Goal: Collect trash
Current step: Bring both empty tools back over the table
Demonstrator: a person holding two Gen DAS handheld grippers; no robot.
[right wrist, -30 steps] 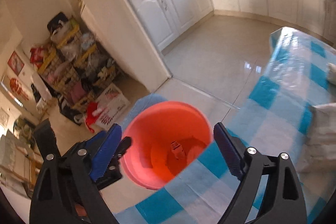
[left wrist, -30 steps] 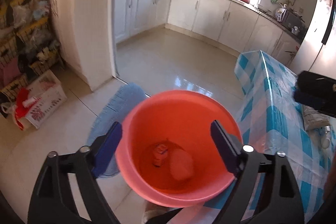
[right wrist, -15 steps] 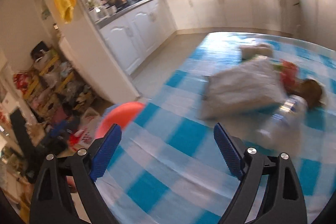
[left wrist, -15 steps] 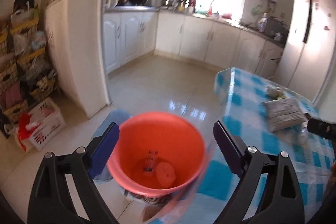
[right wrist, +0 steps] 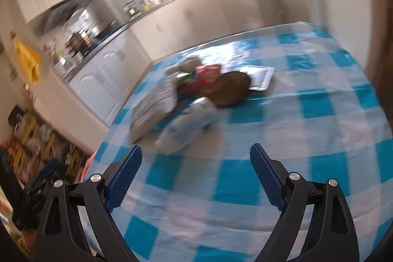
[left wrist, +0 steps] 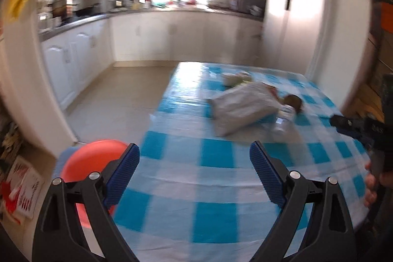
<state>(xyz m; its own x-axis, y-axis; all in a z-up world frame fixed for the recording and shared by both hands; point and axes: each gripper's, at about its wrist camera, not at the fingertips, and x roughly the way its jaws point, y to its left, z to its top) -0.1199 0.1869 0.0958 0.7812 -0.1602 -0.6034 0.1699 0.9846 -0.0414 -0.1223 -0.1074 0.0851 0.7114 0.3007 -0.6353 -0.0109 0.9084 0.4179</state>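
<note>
Trash: the pile sits mid-worktop on the blue-checked cloth (right wrist: 319, 139), well apart from both tools. In the right wrist view we make out a grey-white bag (right wrist: 154, 104), a clear plastic bottle (right wrist: 189, 124) lying just in front of it, a brown rounded item (right wrist: 228, 90), a red packet (right wrist: 207, 73), a white flat tray-like piece (right wrist: 260, 76) and a pale crumpled lump (right wrist: 186, 64) at the far end; motion blur stops us naming them better. What changed: a second ago both cameras looked down into the orange bucket (left wrist: 91, 161) on the floor, with two items lying in its bottom; now both have swung across to the worktop, and the bucket shows only as a rim at the worktop's near-left corner, partly behind the left tool (left wrist: 194, 171). Left tool has its jaws wide apart with nothing between them, a touch wider than a second ago. Right tool (right wrist: 195, 171) is equally spread and empty, width unchanged, aimed at the bottle and bag. In the left view the right tool body and the hand (left wrist: 371, 188) holding it show at the right edge. Our read: one drop-off cycle is done and we are heading back for the next pick. Bottle is nearest the right tool, so it looks the likely next target. Several pieces remain, so the task is far from finished.
</note>
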